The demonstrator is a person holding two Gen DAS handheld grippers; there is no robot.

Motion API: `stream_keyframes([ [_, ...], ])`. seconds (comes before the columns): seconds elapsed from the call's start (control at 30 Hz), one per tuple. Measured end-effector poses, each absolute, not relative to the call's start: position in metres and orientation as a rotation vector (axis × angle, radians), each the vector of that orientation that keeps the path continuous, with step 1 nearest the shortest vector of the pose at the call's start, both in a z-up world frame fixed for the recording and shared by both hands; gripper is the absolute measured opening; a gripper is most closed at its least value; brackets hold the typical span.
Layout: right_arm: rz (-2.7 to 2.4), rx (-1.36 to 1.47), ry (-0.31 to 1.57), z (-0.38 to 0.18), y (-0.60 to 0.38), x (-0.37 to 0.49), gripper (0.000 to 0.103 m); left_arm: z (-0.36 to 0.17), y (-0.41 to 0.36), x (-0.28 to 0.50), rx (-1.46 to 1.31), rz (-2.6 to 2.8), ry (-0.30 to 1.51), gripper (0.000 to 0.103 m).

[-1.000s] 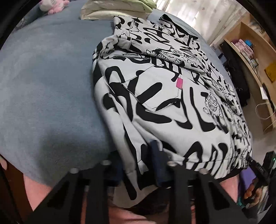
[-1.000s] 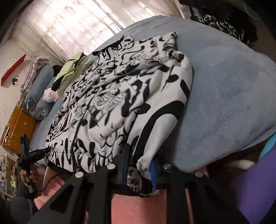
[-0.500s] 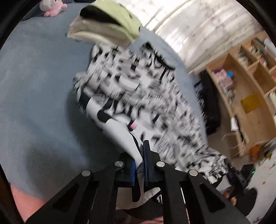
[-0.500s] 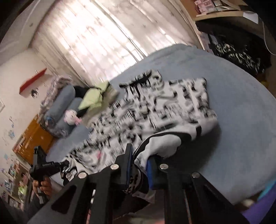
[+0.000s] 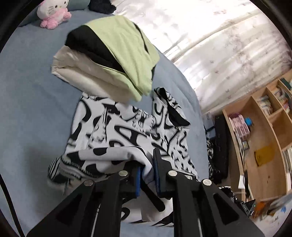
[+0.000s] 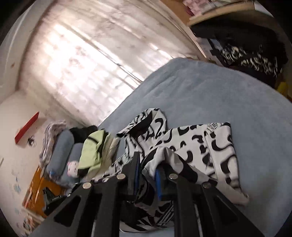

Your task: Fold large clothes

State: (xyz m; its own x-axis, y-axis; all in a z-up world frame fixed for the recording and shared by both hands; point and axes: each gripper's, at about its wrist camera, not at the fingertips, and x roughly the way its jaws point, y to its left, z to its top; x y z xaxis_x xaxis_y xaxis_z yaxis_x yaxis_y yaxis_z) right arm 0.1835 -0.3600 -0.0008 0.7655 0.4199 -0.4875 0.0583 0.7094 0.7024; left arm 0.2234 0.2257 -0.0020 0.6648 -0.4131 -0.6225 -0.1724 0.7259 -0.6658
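A large white hoodie with black graffiti print [image 5: 127, 131] lies on the blue bed [image 5: 32, 109]. Its near hem is lifted and carried over the rest of the garment. My left gripper [image 5: 147, 171] is shut on the hem's left corner. My right gripper [image 6: 147, 173] is shut on the right corner of the hoodie [image 6: 197, 145]. The hood end lies at the far side, toward the window. The cloth pinched between the blue pads hides the jaw gaps.
A stack of folded clothes, green on top [image 5: 113, 54], sits just beyond the hoodie and also shows in the right wrist view [image 6: 93, 151]. A pink plush toy [image 5: 53, 14] lies by the pillows [image 6: 62, 149]. Wooden shelves [image 5: 264, 136] stand right of the bed. Dark clothes [image 6: 246, 54] are piled off the bed.
Both grippers lifted the hem from the bed's near edge and carried it forward toward the hood. The hoodie is now doubled over itself and the view tilted up toward the window.
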Motion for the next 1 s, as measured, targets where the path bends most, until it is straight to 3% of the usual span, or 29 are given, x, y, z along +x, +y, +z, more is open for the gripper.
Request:
stream_keyframes([
  [0.03, 0.210, 0.770, 0.695, -0.005, -0.359, 0.195, 0.017, -0.006, 0.223, 0.240, -0.752, -0.150, 0.868, 0.018],
  [0.07, 0.203, 0.775, 0.717, -0.011, -0.359, 0.208, 0.019, -0.011, 0.223, 0.250, -0.746, -0.148, 0.879, 0.030],
  [0.1, 0.204, 0.797, 0.761, -0.021, -0.359, 0.225, 0.020, -0.016, 0.221, 0.262, -0.739, -0.148, 0.891, 0.050],
  [0.17, 0.222, 0.841, 0.793, -0.034, -0.360, 0.242, 0.027, -0.022, 0.222, 0.276, -0.734, -0.127, 0.889, 0.073],
  [0.2, 0.212, 0.840, 0.801, -0.039, -0.361, 0.249, 0.036, -0.025, 0.223, 0.281, -0.730, -0.106, 0.884, 0.077],
  [0.23, 0.206, 0.834, 0.805, -0.042, -0.362, 0.253, 0.046, -0.027, 0.224, 0.288, -0.729, -0.102, 0.888, 0.077],
  [0.3, 0.203, 0.822, 0.824, -0.051, -0.365, 0.259, 0.052, -0.033, 0.226, 0.296, -0.700, -0.107, 0.905, 0.077],
  [0.5, 0.142, 0.571, 0.943, -0.077, -0.369, 0.276, 0.052, -0.060, 0.214, 0.314, -0.393, -0.087, 1.001, 0.077],
  [0.87, 0.190, 0.293, 1.125, -0.134, -0.338, 0.312, 0.052, -0.111, 0.189, 0.342, -0.129, -0.088, 1.088, 0.077],
  [0.93, 0.190, 0.246, 1.143, -0.144, -0.329, 0.318, 0.052, -0.117, 0.178, 0.345, -0.064, -0.089, 1.091, 0.072],
  [1.0, 0.195, 0.223, 1.136, -0.148, -0.323, 0.321, 0.052, -0.120, 0.168, 0.347, -0.019, -0.100, 1.091, 0.037],
])
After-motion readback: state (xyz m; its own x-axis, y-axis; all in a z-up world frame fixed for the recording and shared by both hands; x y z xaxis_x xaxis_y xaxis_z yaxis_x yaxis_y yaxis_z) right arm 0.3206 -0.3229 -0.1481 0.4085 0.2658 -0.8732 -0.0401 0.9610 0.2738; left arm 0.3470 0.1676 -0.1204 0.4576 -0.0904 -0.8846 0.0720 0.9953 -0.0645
